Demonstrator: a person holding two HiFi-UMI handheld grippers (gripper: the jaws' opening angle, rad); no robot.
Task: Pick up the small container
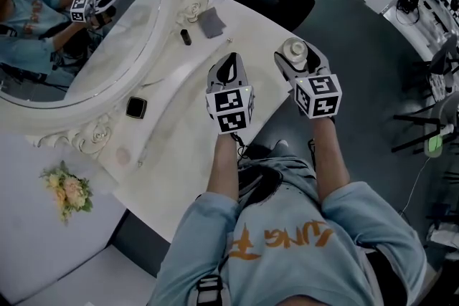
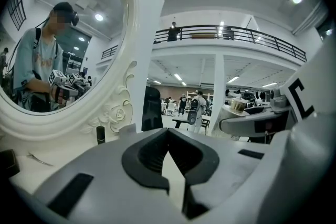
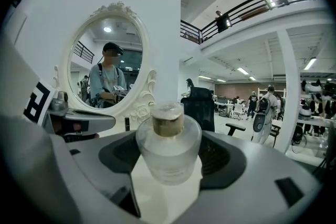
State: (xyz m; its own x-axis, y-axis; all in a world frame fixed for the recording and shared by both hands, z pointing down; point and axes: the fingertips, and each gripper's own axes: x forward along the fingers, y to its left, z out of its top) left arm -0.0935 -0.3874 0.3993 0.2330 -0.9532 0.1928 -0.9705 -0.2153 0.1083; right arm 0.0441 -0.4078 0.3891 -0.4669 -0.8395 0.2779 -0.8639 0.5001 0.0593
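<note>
1. The right tongs clamp the small container between their pads. Squeeze its wide body evenly and lift straight off the table.
2. The left tongs are pinched shut and empty beside them; hold them aside.

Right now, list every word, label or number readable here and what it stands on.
Nothing readable as text.
Orange print on the shirt: upside down, too stylised to read.
Marker cubes: square patterns only, no letters.
Small container: no label shows.

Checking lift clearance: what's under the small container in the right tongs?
White tabletop shows below the small container, between the right tongs. Its base is hidden, so contact can't be told.
</note>
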